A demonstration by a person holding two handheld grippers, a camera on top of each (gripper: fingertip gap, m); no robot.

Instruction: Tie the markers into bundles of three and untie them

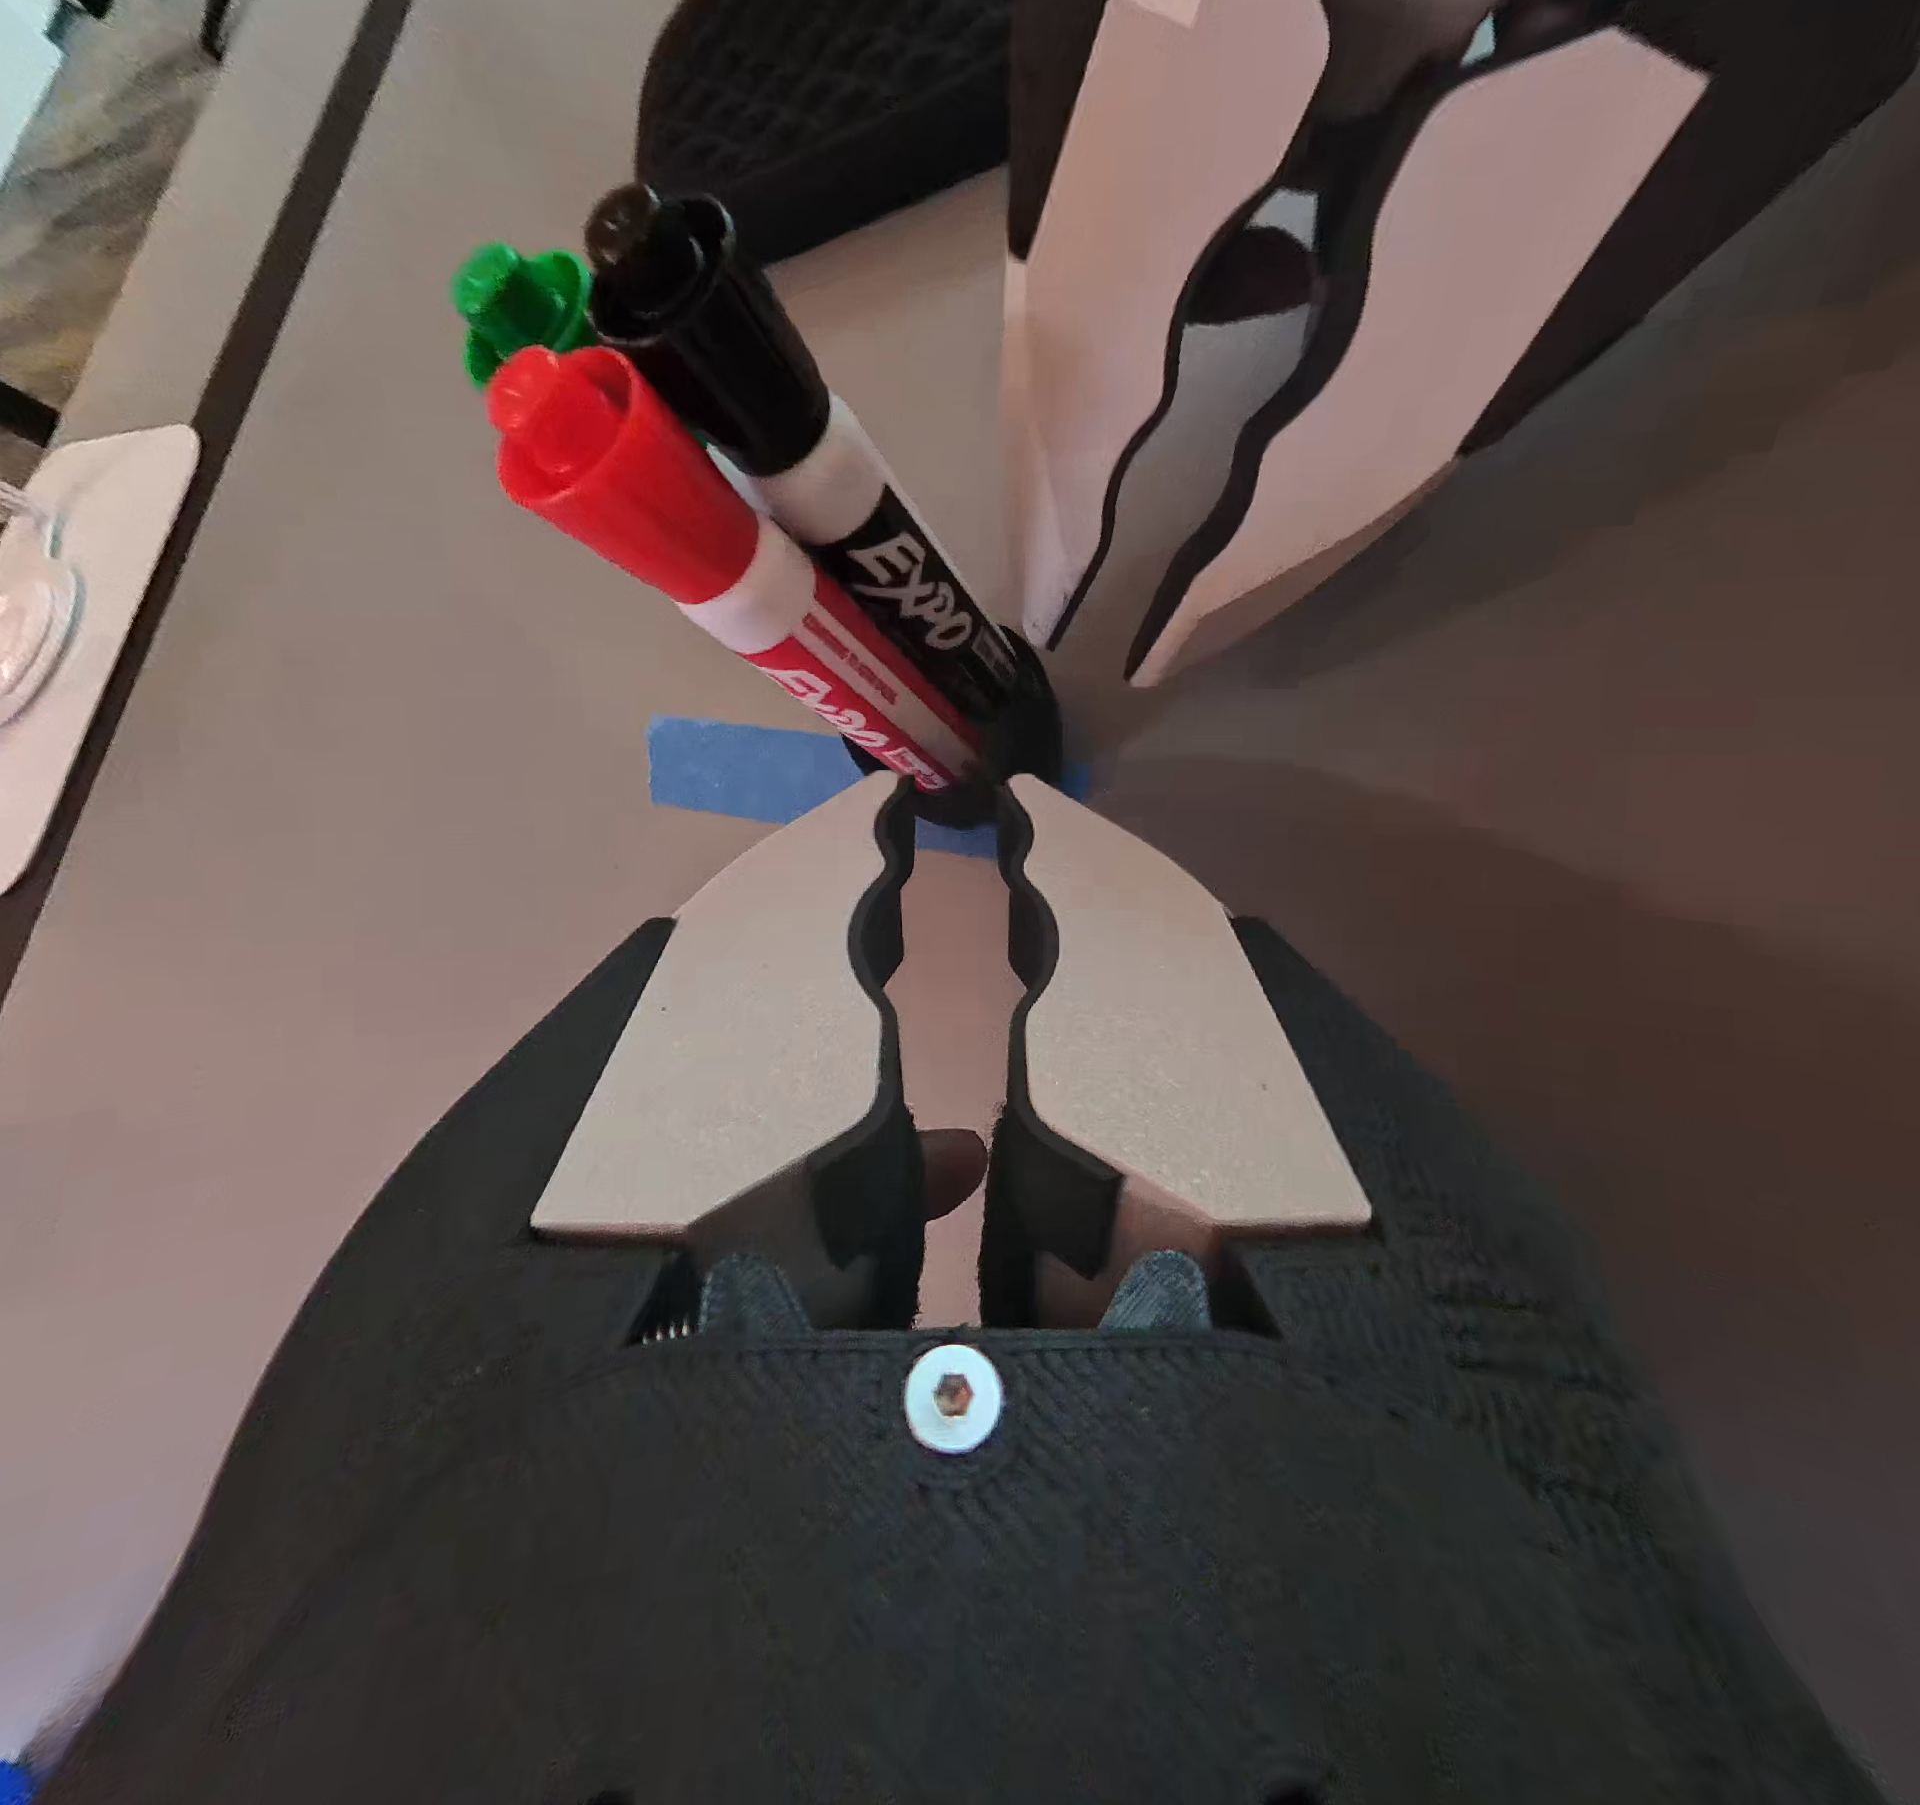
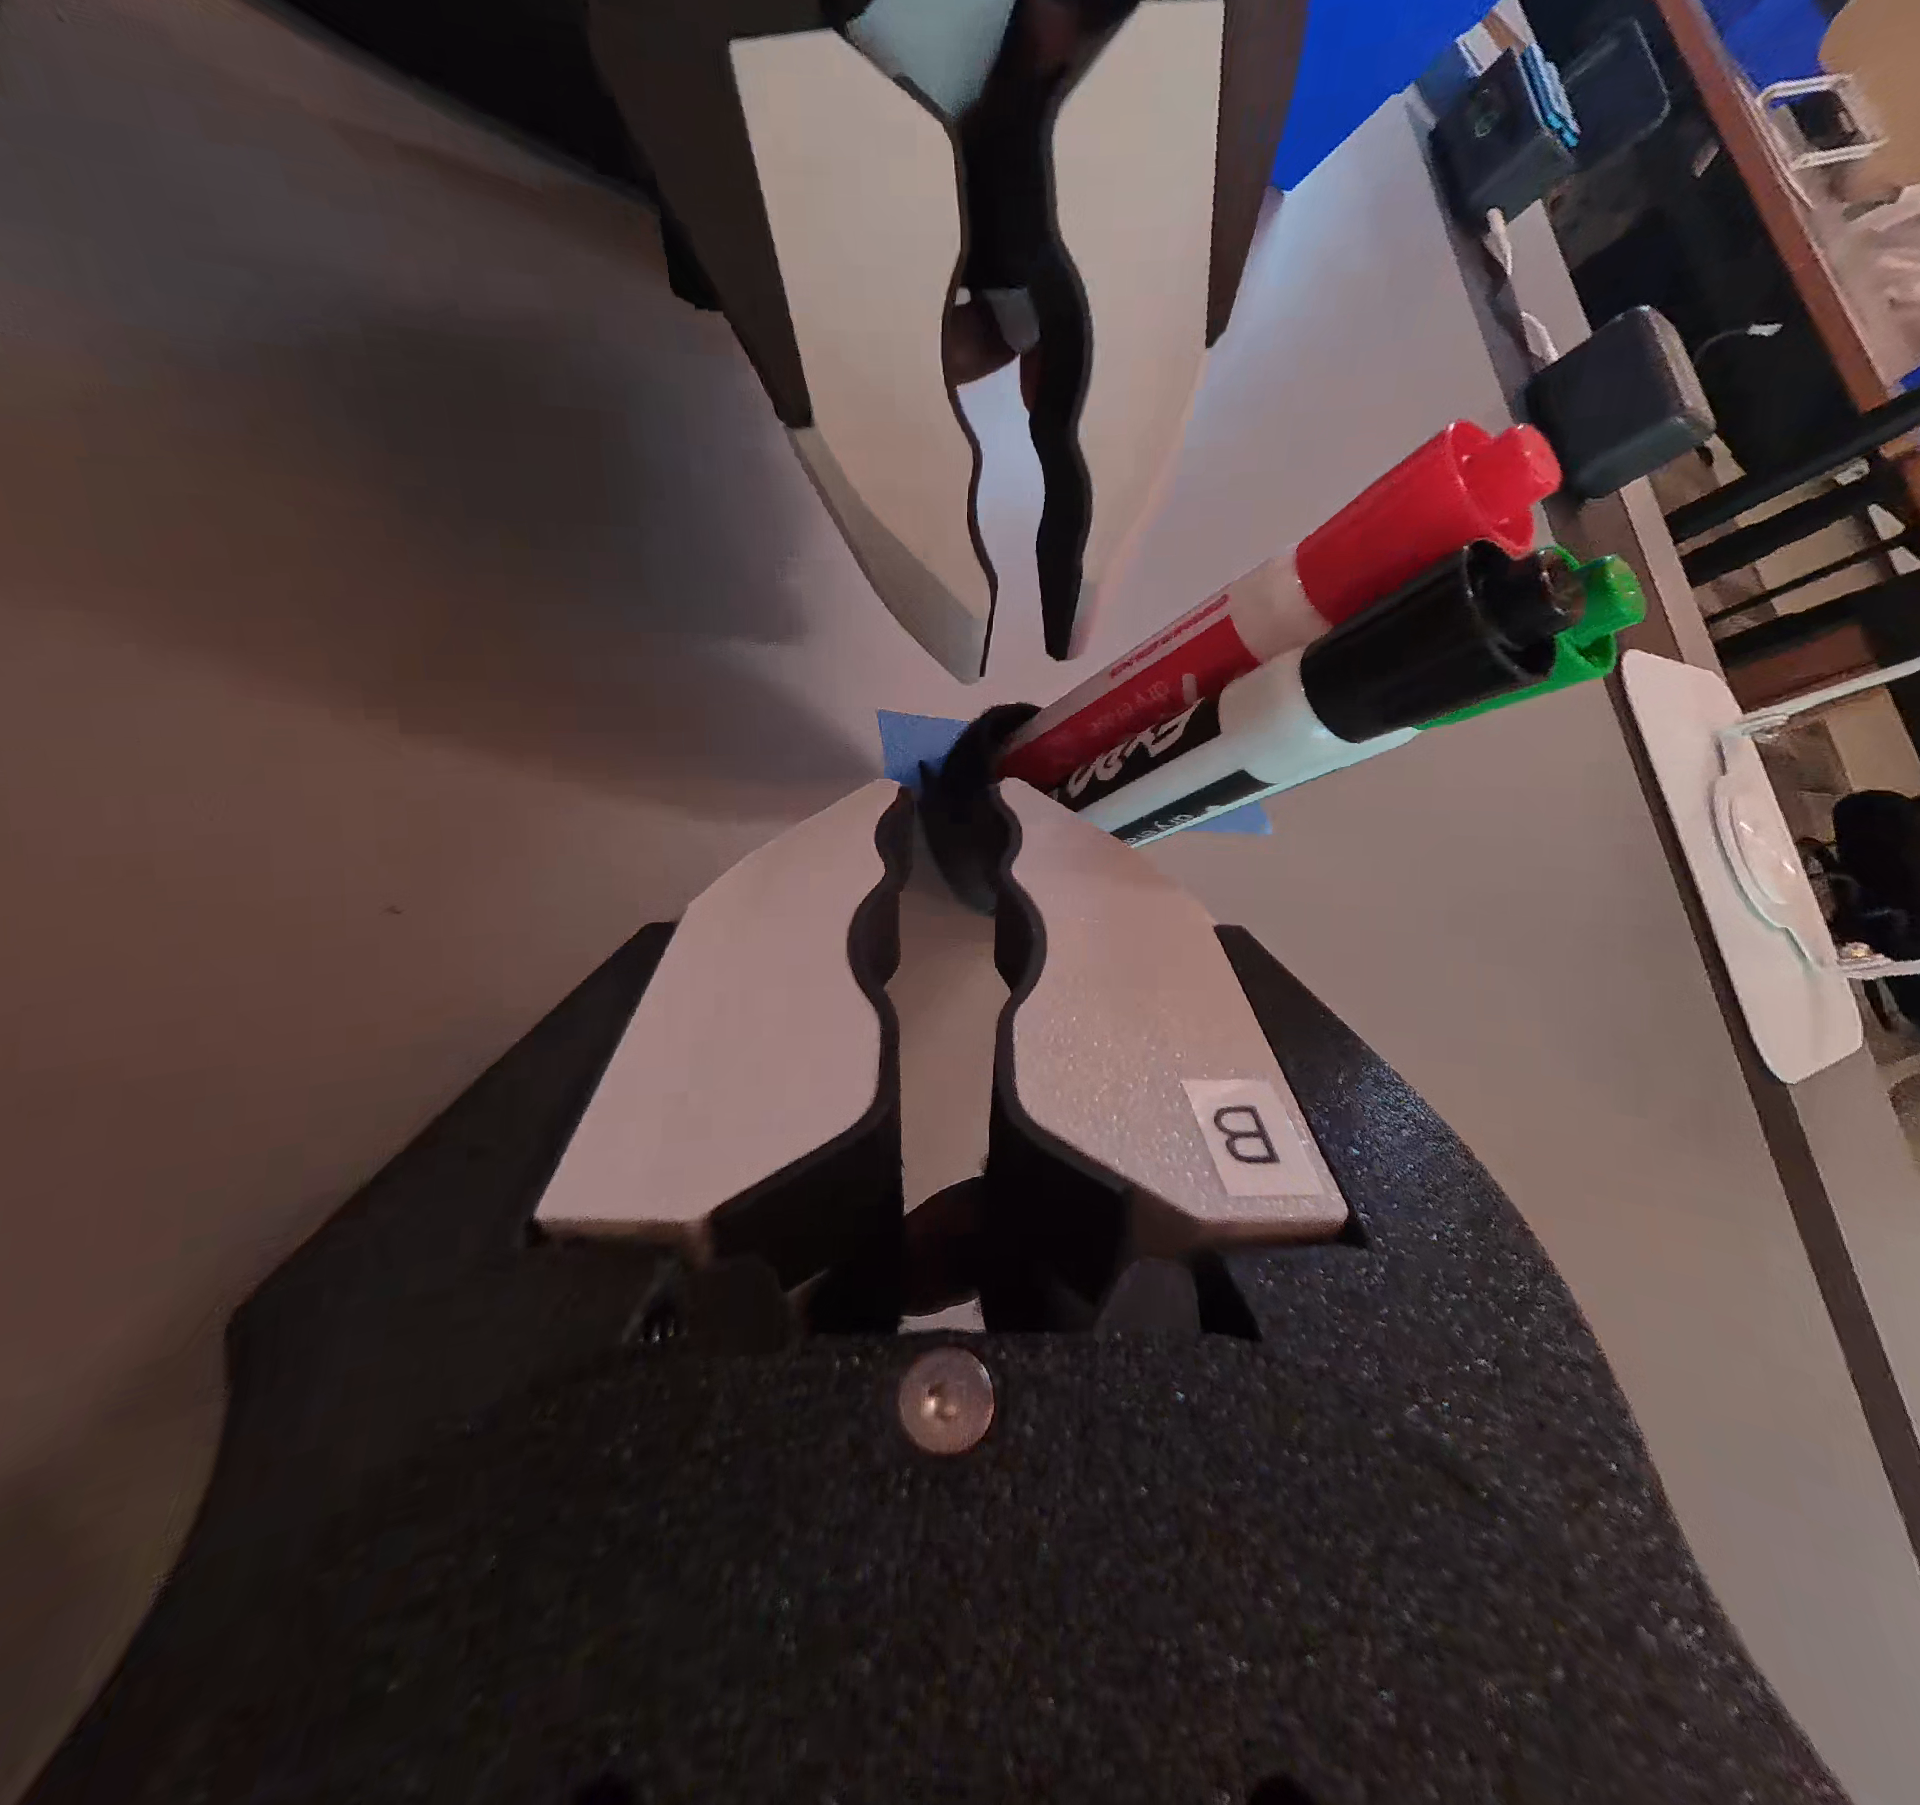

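Observation:
A red marker (image 1: 623, 467), a black marker (image 1: 707, 332) and a green marker (image 1: 509, 301) form one bundle. It tilts up off the table, with a black band (image 1: 1023, 716) around its lower ends. My left gripper (image 1: 951, 794) has its tips narrowly apart and closed on the near edge of the band. My right gripper (image 1: 1091, 659) meets the band from the far side. In the right wrist view the band (image 2: 961, 820) runs in between my right gripper's (image 2: 951, 805) pads. The left gripper (image 2: 1023, 659) stands opposite. The bundle (image 2: 1382, 550) points right.
A strip of blue tape (image 1: 727, 768) lies on the table under the band. A black mesh object (image 1: 831, 82) lies beyond the markers. A white pad with a glass dish (image 2: 1745, 872) sits by the table edge. Blue bins (image 2: 1382, 10) and chairs stand past the table. Left and right tips are no more than a few centimetres apart. The black marker (image 1: 707, 332) is about 7 cm from my right fingertips. It turns up in the right wrist view (image 2: 1432, 596) as well.

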